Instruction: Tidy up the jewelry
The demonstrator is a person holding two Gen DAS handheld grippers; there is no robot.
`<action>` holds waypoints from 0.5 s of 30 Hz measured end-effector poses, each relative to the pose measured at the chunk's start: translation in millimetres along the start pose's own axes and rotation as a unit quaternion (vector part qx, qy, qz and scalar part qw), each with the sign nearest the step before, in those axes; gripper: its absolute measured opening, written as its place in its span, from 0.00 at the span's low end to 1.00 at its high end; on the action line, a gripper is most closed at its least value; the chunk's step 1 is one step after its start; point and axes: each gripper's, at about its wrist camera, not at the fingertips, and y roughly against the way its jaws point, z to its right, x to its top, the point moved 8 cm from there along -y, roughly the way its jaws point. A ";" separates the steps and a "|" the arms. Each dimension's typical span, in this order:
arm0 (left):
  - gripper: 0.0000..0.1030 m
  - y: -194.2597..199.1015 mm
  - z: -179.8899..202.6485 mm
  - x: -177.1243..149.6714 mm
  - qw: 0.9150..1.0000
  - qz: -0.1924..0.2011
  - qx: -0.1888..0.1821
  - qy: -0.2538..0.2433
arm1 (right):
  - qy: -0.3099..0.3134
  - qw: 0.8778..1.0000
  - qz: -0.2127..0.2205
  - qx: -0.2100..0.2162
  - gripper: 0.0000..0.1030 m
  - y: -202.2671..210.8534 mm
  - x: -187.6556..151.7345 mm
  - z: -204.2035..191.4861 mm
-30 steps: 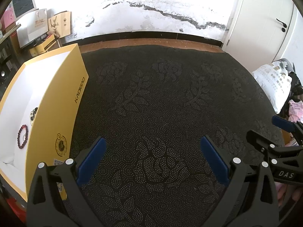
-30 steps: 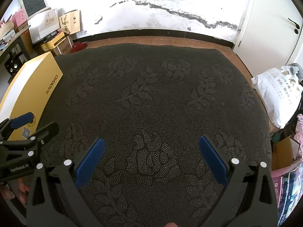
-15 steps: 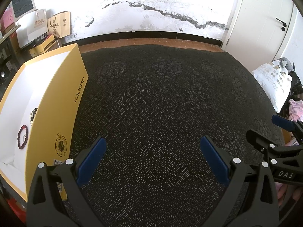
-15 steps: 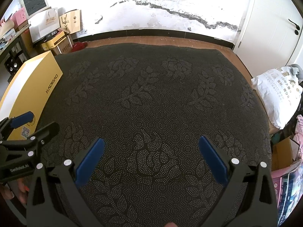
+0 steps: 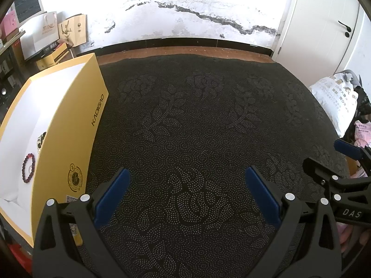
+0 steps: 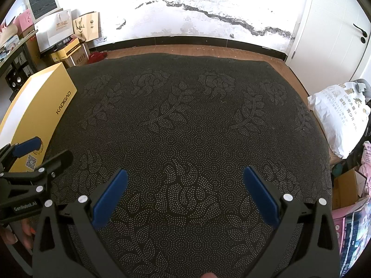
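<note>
A yellow box (image 5: 76, 125) with a white inside lies at the left edge of a dark patterned cloth (image 5: 197, 120). Inside it rest a dark red bead bracelet (image 5: 28, 168) and a small black-and-white piece (image 5: 41, 140). My left gripper (image 5: 186, 185) hovers open over the cloth, right of the box, holding nothing. My right gripper (image 6: 184, 184) is open too, over the middle of the cloth, and empty. The left wrist view shows the right gripper (image 5: 343, 162) at its right edge. The yellow box (image 6: 41, 113) and the left gripper (image 6: 34, 155) sit at the left of the right wrist view.
Paper bags and cartons (image 6: 67, 37) stand against the back wall at the left. A white printed sack (image 6: 340, 118) lies off the cloth's right side, with a white door (image 6: 336, 30) behind it. A strip of wooden floor (image 6: 185, 51) runs past the cloth's far edge.
</note>
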 end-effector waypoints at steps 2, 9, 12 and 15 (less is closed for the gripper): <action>0.94 0.1 0.0 -0.5 1.000 0.000 0.000 -0.001 | 0.001 1.000 0.000 0.000 0.94 -0.1 0.0 -0.1; 0.94 -0.3 -0.7 -1.3 1.000 0.000 0.000 -0.001 | 0.000 1.000 0.001 0.000 0.94 0.2 0.6 1.1; 0.94 -0.6 -0.7 -1.4 1.000 -0.001 0.000 -0.001 | 0.000 1.000 0.001 0.001 0.94 0.3 0.8 1.2; 0.94 -0.4 -0.5 -1.3 1.000 0.000 0.000 -0.001 | 0.000 1.000 0.001 0.001 0.94 0.2 0.7 1.1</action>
